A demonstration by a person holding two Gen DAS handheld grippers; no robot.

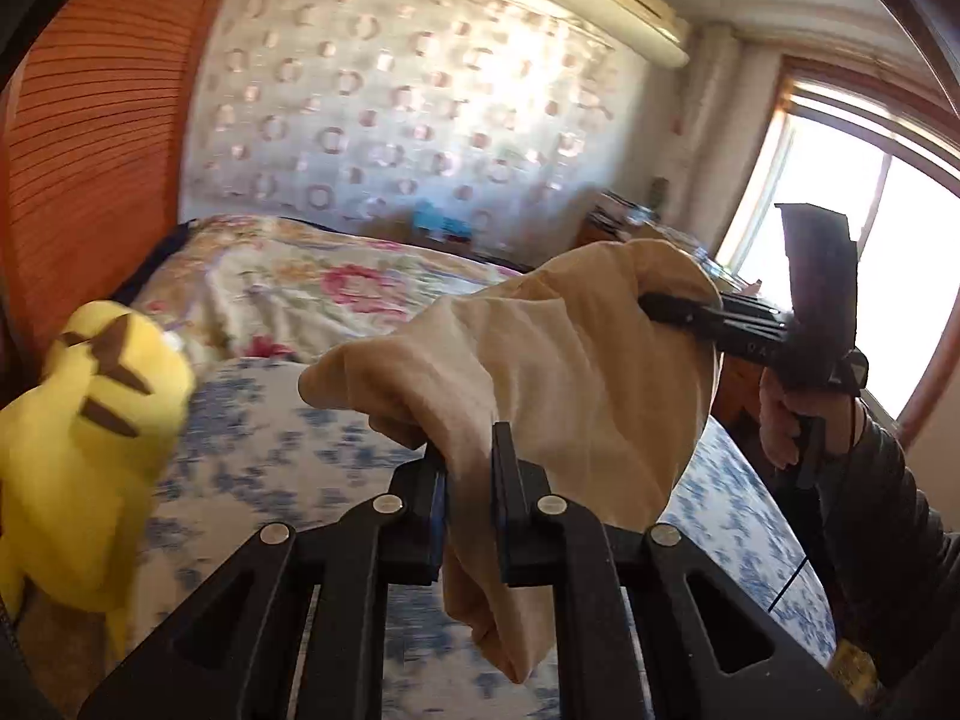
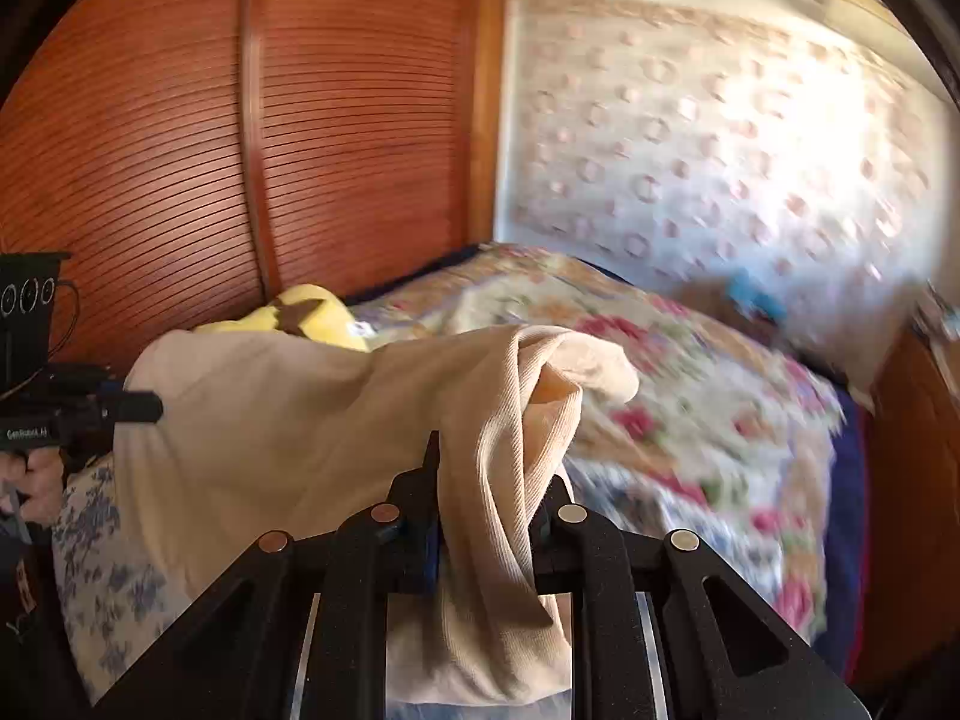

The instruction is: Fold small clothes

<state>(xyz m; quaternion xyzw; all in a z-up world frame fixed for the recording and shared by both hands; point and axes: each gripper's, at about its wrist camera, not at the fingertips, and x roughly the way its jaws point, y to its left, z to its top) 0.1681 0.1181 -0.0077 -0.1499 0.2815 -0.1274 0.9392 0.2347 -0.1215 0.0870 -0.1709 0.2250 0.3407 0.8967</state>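
Bed (image 1: 288, 468) under everything, blue-floral sheet near, flowered quilt (image 2: 690, 372) beyond; served as the laying surface, not yet used; yellow plush toy (image 1: 90, 456) parked at bed's left edge, clear of the work zone. Beige garment (image 1: 540, 372) held aloft over the bed, slung between both grippers; likely lifted to hang straight before laying flat for the fold. Left gripper (image 1: 468, 516) pinched narrow on one bunched edge; right gripper (image 2: 486, 516) clamped narrow on the opposite ribbed edge. Cloth sagged mid-span, so hands probably needed more spread.
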